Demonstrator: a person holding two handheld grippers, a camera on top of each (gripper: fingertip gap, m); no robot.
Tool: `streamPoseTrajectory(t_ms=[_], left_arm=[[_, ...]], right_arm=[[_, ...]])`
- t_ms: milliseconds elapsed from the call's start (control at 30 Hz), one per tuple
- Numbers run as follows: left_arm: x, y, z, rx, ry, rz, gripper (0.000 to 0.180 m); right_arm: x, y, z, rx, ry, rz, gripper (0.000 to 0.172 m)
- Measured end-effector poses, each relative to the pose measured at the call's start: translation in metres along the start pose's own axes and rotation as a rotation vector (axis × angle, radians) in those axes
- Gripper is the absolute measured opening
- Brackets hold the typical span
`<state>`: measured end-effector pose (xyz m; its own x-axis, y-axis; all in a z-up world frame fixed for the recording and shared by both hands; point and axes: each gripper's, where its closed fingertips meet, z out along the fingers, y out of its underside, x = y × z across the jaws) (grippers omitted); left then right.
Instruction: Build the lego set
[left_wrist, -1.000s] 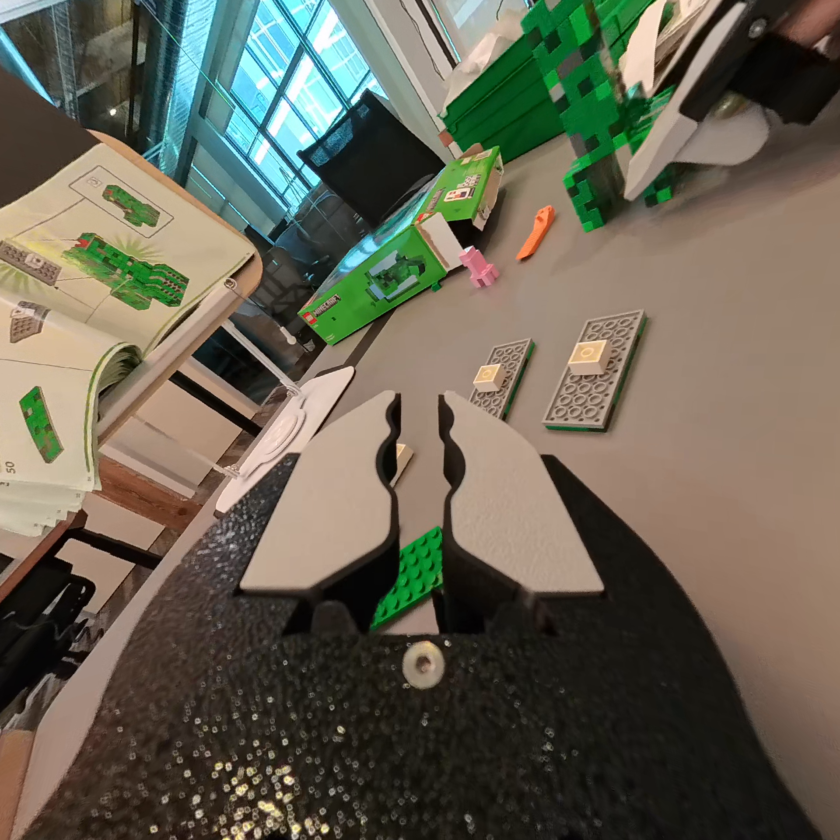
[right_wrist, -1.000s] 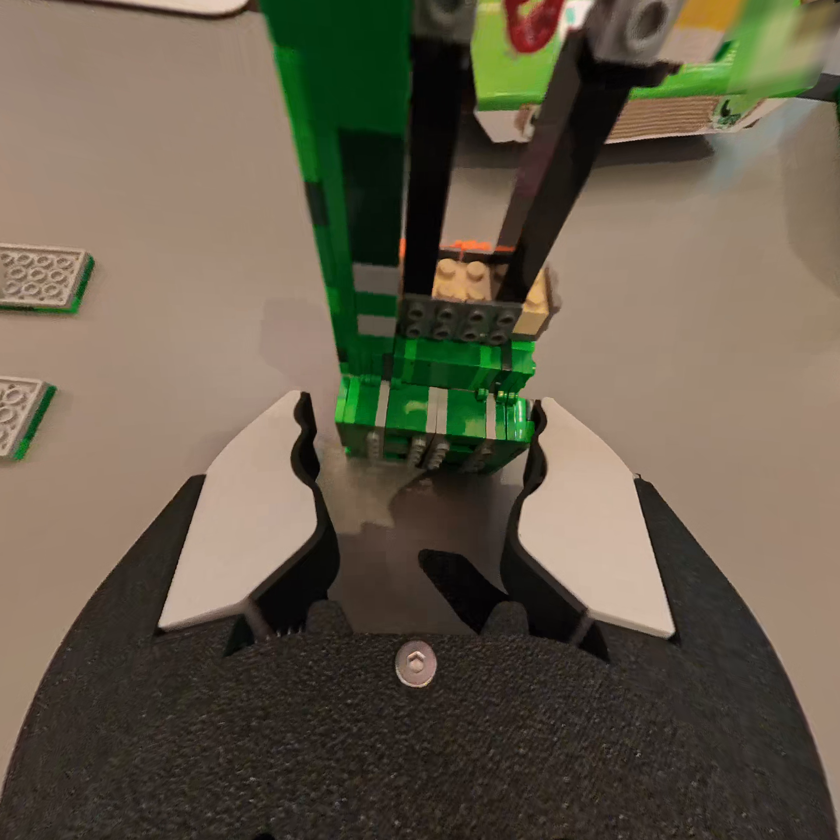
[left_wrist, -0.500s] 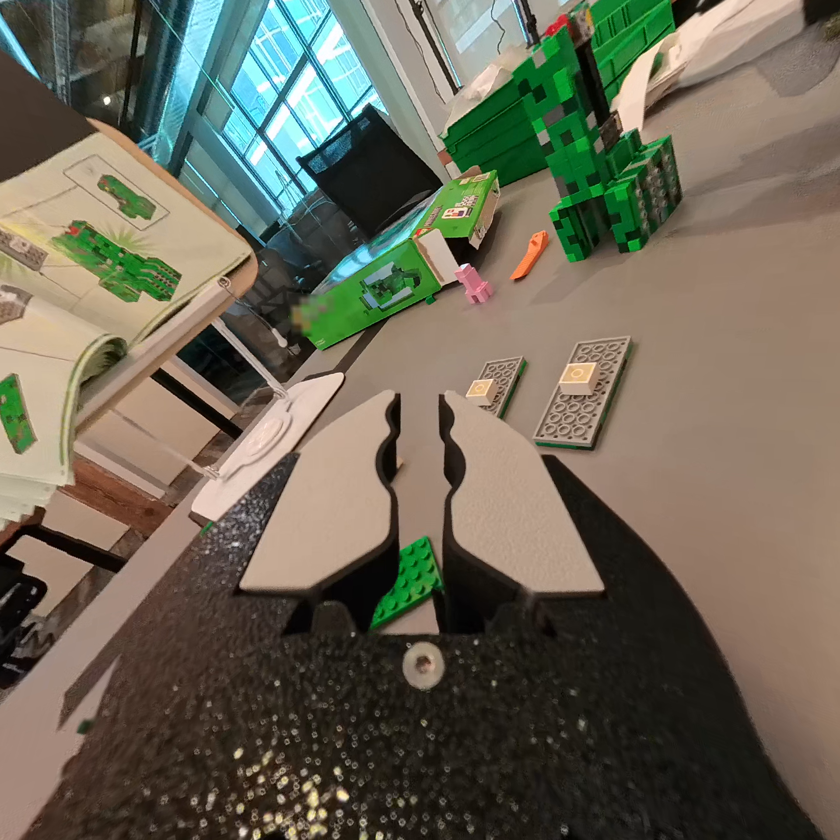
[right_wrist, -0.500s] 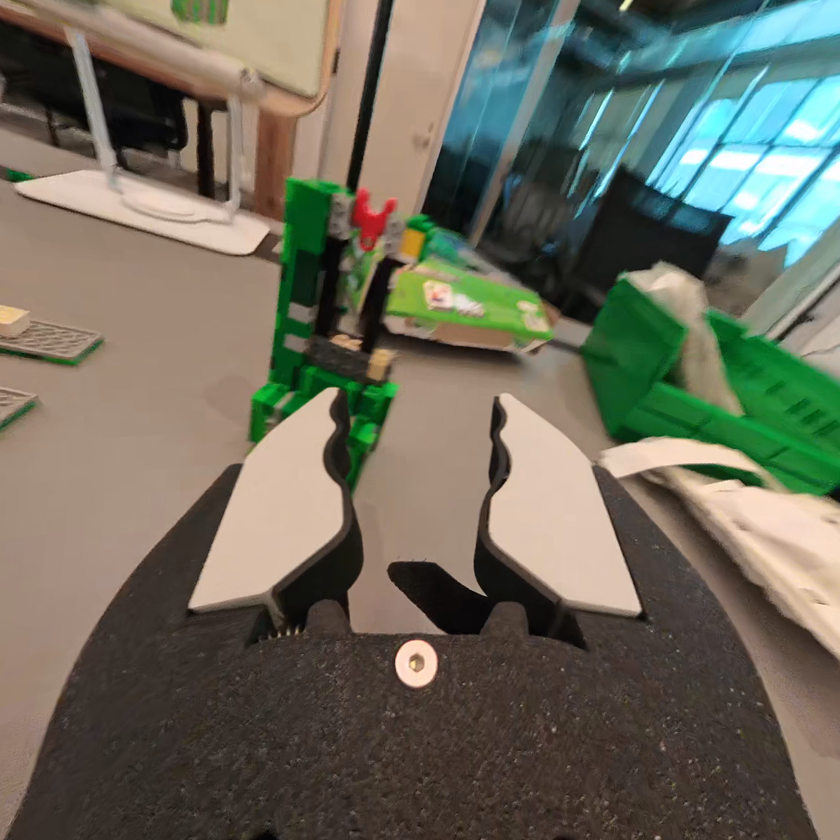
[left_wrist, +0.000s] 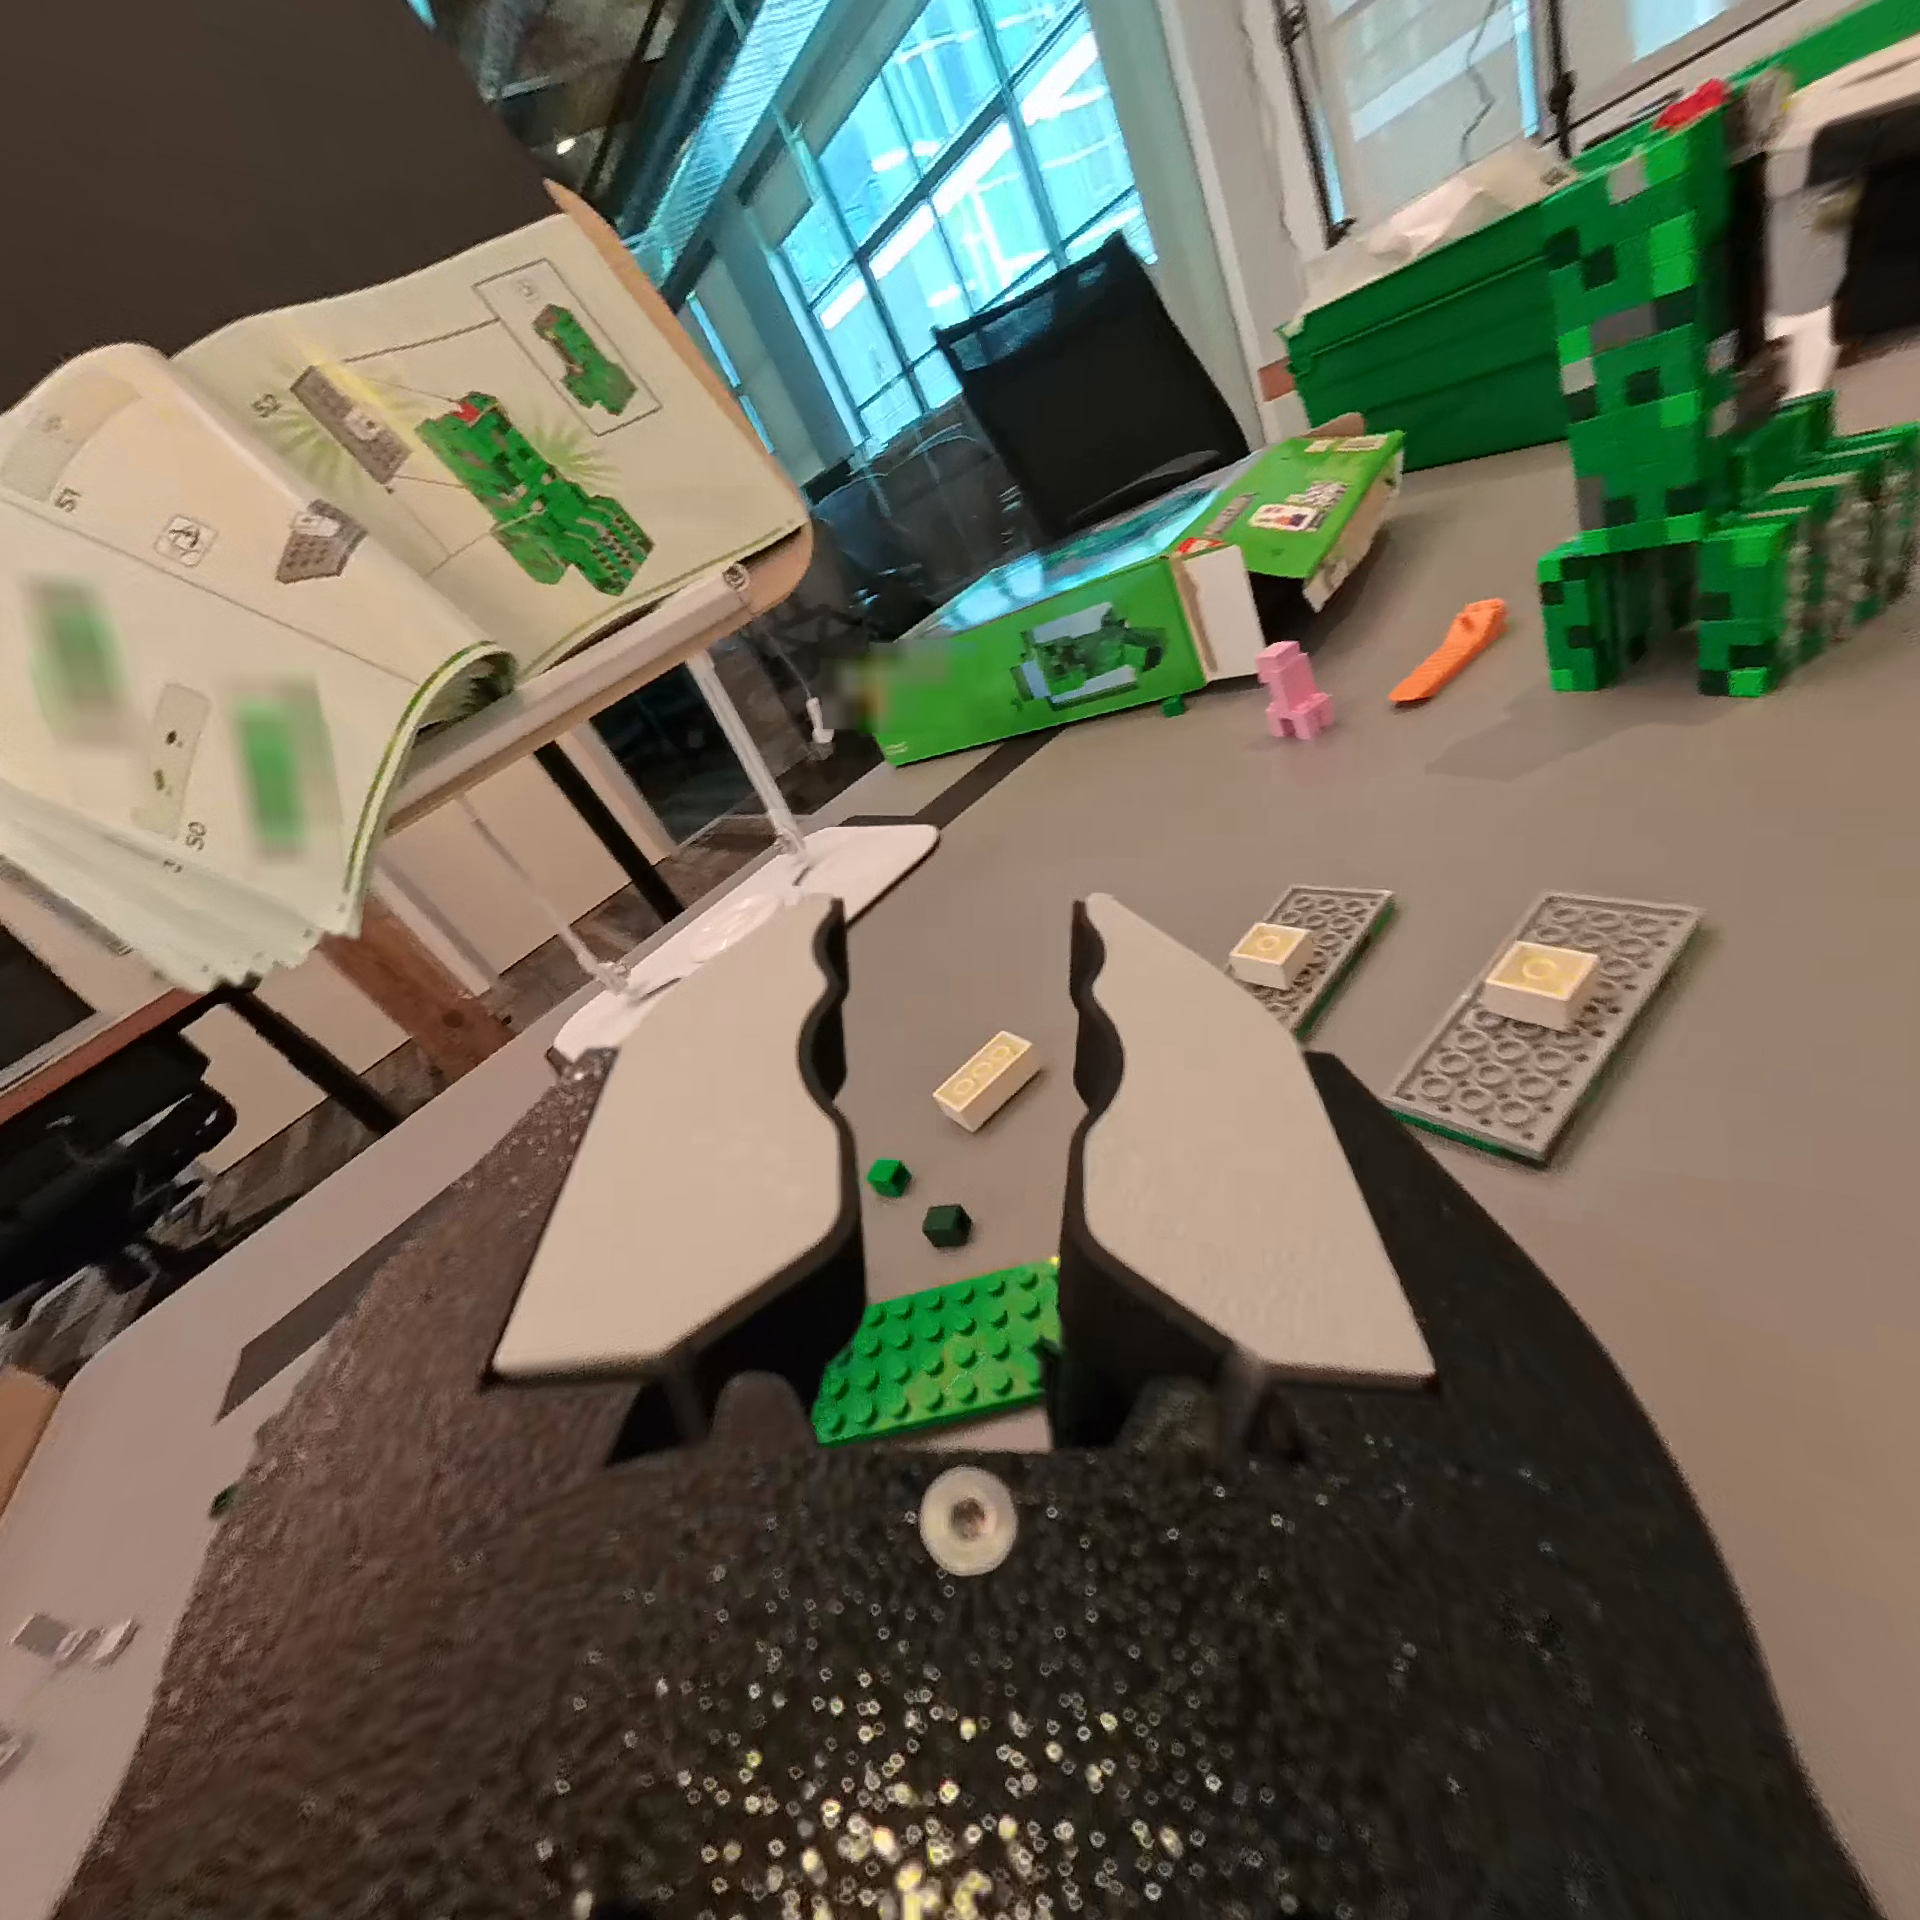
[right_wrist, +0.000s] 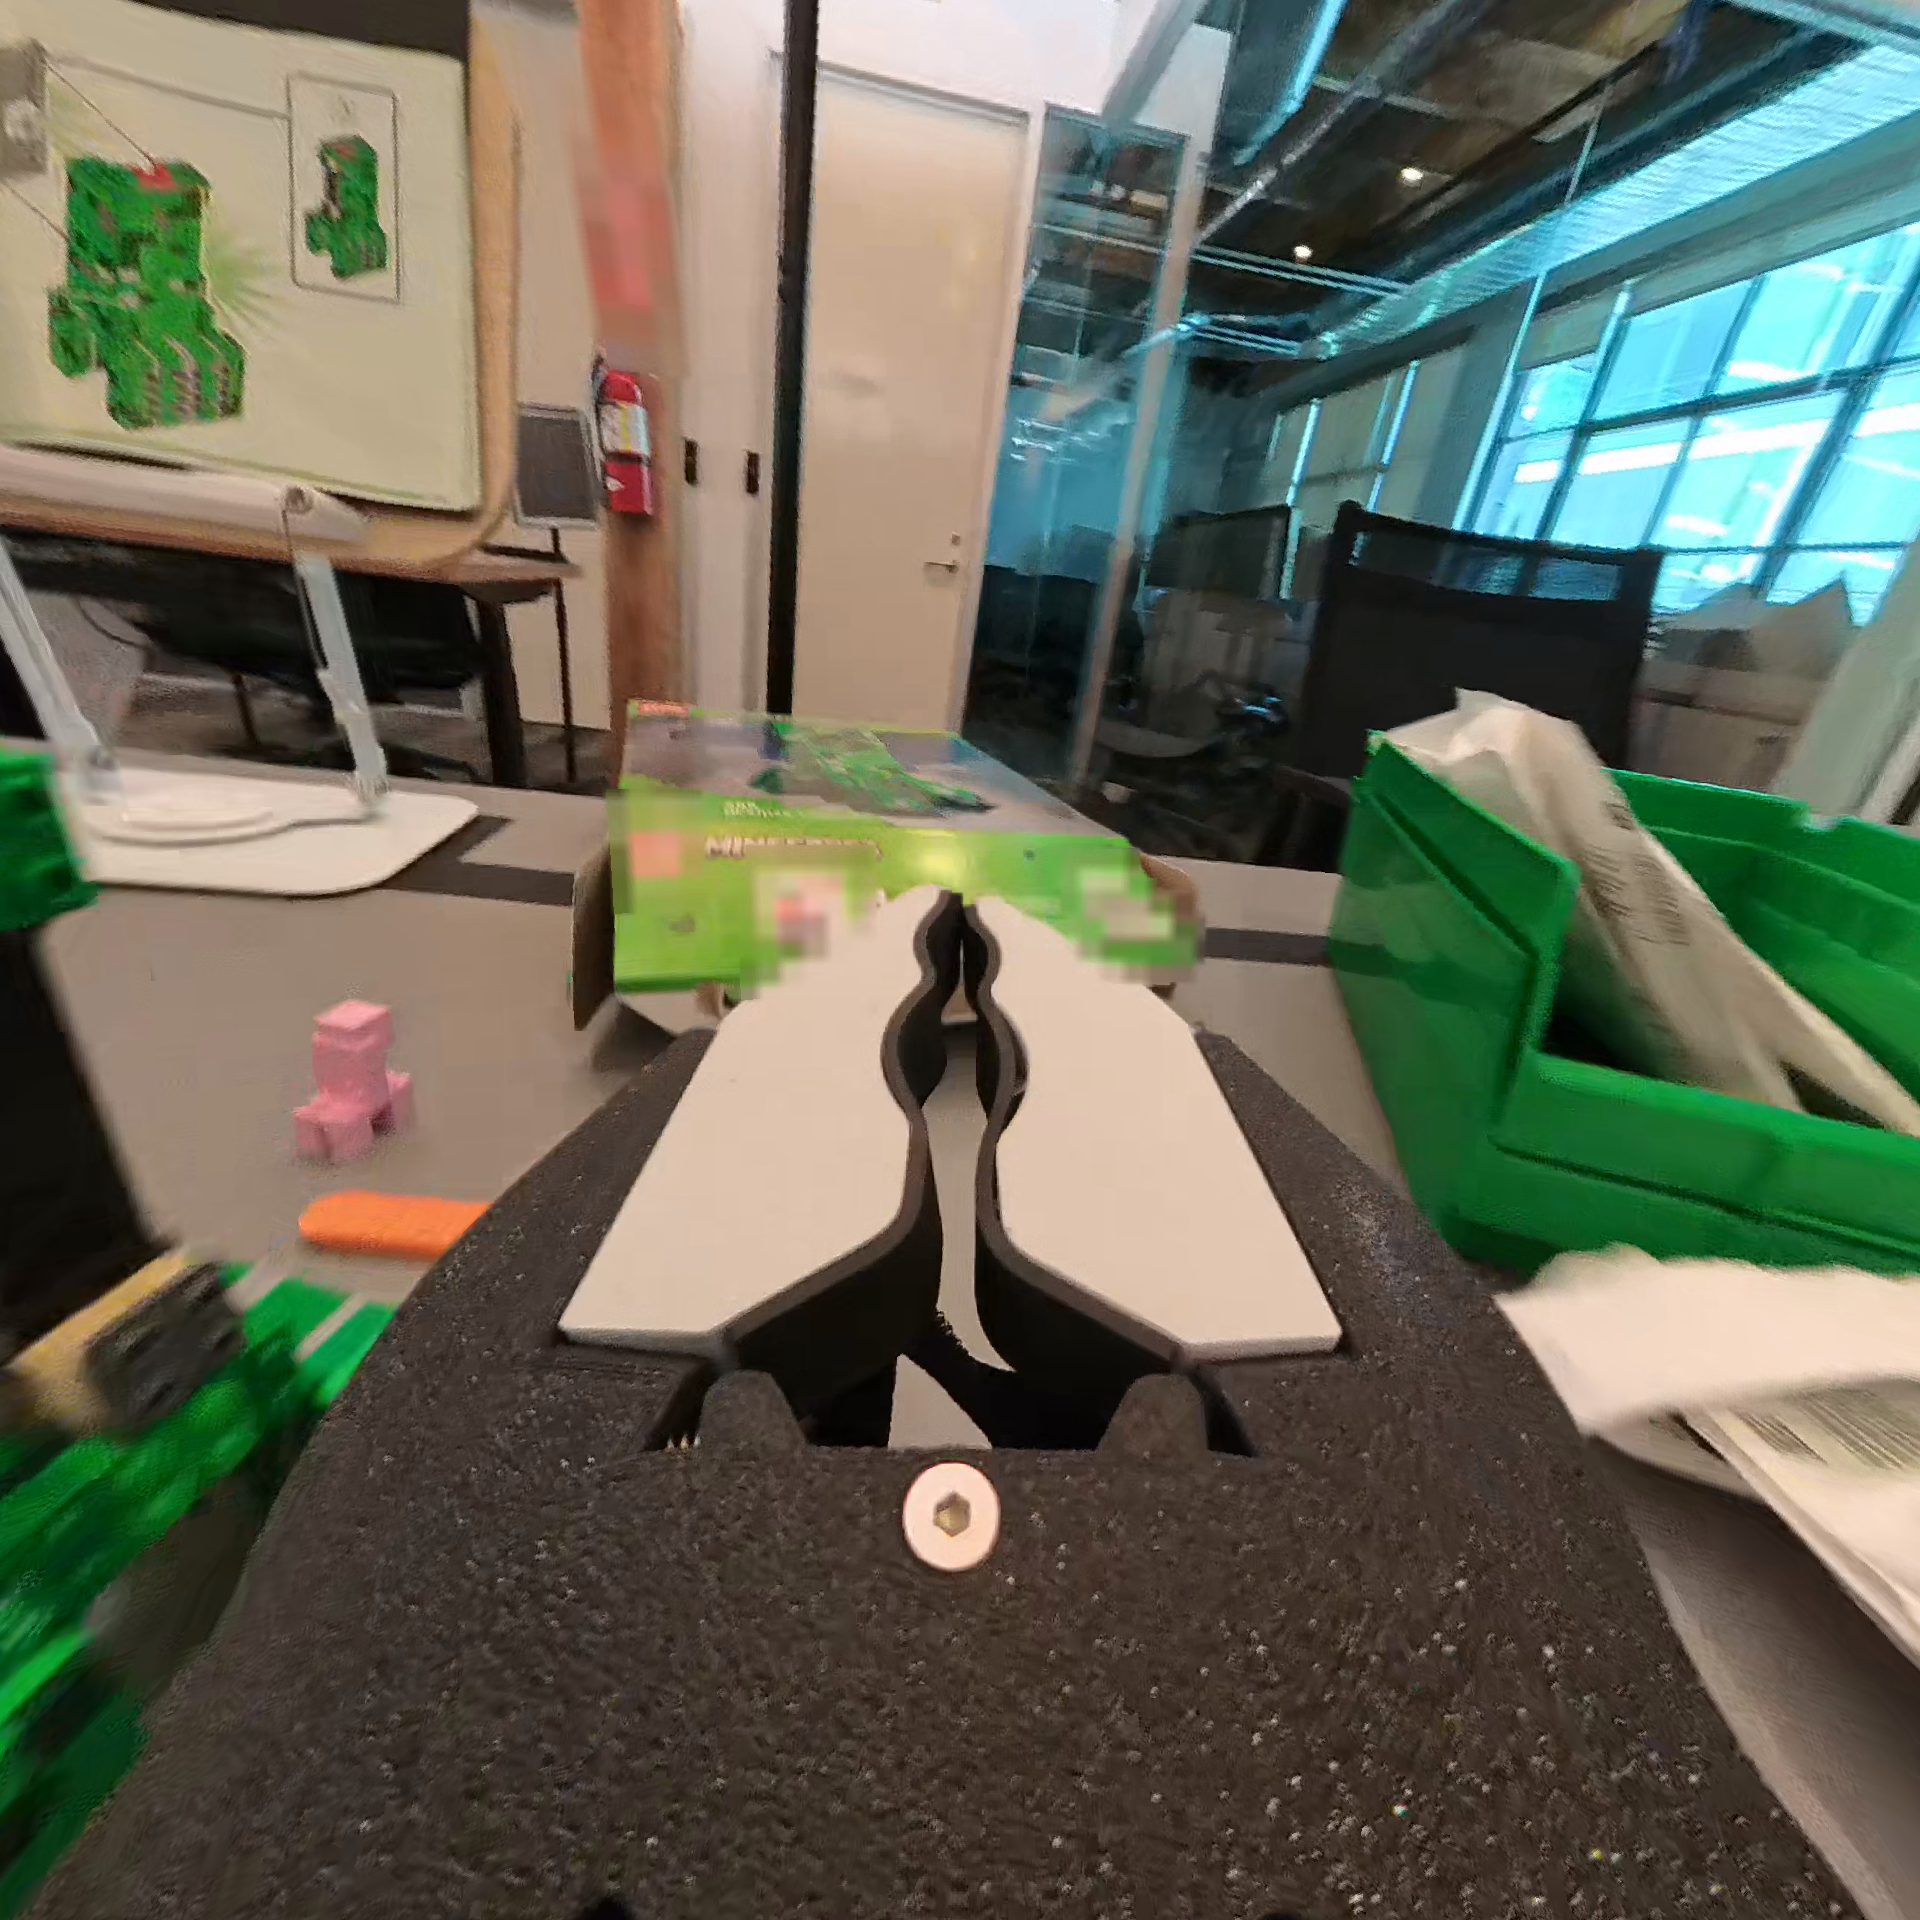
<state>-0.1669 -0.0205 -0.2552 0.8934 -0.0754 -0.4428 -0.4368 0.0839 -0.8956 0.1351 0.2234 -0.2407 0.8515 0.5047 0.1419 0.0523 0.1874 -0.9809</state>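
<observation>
The left tool (left_wrist: 956, 925) is being held spread above a flat green studded plastic plate (left_wrist: 940, 1351) on the grey desk (left_wrist: 1558, 1351), gripping nothing. The right tool (right_wrist: 954, 914) is being kept pressed together, bare.

Writing shows on four things, and none of it is repeated here.

- The open instruction booklet (left_wrist: 312, 582) on its stand carries small printed numbers at the page corners and beside the building steps. Some patches on its lower page are blurred.
- The green toy box (left_wrist: 1039, 665) lies on the grey table (left_wrist: 1558, 1299). It has a small red logo and a title line on its front, partly under mosaic patches, and this front stands just behind the closed fingertips of the right gripper (right_wrist: 954, 914).
- The red fire extinguisher (right_wrist: 623, 436) on the far wall has a label, too small to read.
- The white paper bags (right_wrist: 1766, 1455) beside the green bin (right_wrist: 1455, 987) bear fine dark print, blurred.
</observation>
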Motion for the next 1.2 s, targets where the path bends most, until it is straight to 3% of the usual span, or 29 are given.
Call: streamPoseTrajectory(t_ms=[167,400,533,700,1067,1200], left_arm=[[-0.003,-0.007,0.014,0.026,-0.08,-0.068,0.045],[0.007,-0.018,0.048,0.072,-0.101,-0.098,0.042],[0.016,-0.021,0.061,0.092,-0.054,-0.115,0.04],[0.026,-0.029,0.055,0.151,0.023,-0.132,0.035],[0.018,-0.024,0.055,0.162,0.049,-0.261,0.031],[0.022,-0.024,0.055,0.168,0.088,-0.274,0.018]], right_arm=[[0.003,0.002,0.044,0.075,0.015,-0.01,0.0],[0.0,0.007,0.075,0.088,-0.021,-0.005,0.0],[-0.004,0.01,0.077,0.081,-0.065,0.0,0.0],[-0.007,0.012,0.076,0.074,-0.078,-0.001,0.0],[-0.025,0.015,0.075,0.05,-0.131,-0.107,0.0],[-0.026,0.016,0.076,0.05,-0.135,-0.115,0.0]])
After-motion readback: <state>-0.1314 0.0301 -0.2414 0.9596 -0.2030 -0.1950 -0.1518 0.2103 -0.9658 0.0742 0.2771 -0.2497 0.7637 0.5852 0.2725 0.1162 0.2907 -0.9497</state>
